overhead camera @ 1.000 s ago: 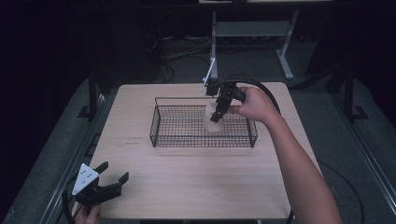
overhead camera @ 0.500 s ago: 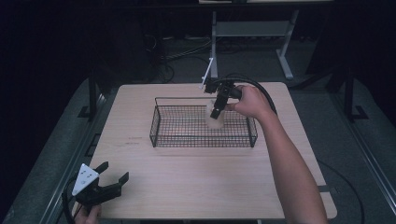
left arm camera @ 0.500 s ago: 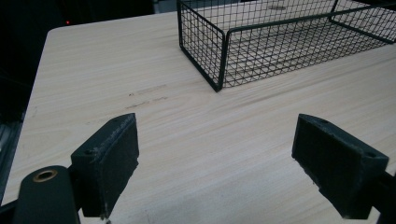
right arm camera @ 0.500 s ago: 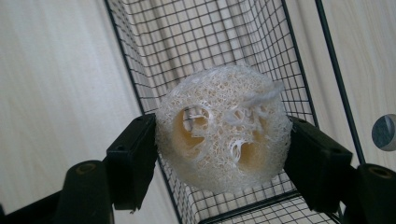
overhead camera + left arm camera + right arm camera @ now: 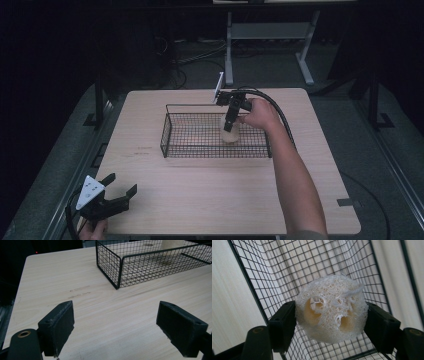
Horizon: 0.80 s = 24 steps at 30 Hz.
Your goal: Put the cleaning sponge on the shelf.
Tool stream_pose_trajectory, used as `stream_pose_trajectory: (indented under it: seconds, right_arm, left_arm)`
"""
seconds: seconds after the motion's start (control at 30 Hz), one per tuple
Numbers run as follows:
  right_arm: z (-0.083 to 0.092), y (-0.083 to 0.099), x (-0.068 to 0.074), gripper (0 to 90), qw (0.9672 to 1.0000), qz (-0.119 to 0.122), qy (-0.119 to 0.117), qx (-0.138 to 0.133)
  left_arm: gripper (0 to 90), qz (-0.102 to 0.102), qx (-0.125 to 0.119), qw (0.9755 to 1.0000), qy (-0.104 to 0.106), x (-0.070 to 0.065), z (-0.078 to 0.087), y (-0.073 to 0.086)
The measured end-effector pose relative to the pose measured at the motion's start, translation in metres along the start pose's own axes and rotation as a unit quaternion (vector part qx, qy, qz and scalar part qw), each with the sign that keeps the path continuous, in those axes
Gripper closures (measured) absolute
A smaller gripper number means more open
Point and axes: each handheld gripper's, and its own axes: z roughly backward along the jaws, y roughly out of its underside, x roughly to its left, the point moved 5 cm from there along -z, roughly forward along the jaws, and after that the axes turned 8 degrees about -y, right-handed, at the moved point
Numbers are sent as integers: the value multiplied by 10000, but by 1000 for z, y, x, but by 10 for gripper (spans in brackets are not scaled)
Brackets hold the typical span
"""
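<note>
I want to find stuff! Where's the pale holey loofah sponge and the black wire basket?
pale holey loofah sponge (image 5: 331,308), right gripper view, its netted front.
black wire basket (image 5: 216,148), high view, its near wall.

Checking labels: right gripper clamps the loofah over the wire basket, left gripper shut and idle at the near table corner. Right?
One slip: the left gripper is open, not shut. The left gripper view shows its pads standing wide apart over bare table. The rest holds: the right gripper clamps the loofah over the wire basket.
</note>
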Motion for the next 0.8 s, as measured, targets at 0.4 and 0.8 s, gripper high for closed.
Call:
stream_pose_trajectory:
  seconds: [0.4, 0.8]
  right_arm:
    - [-18, 1, 1, 293, 9999, 52, -136, -13]
    - [-19, 15, -2, 293, 9995, -95, -220, -203]
  left_arm:
    - [140, 26, 21, 10000, -8, -1, -1, 0]
    - [140, 5, 24, 10000, -1, -2, -3, -1]
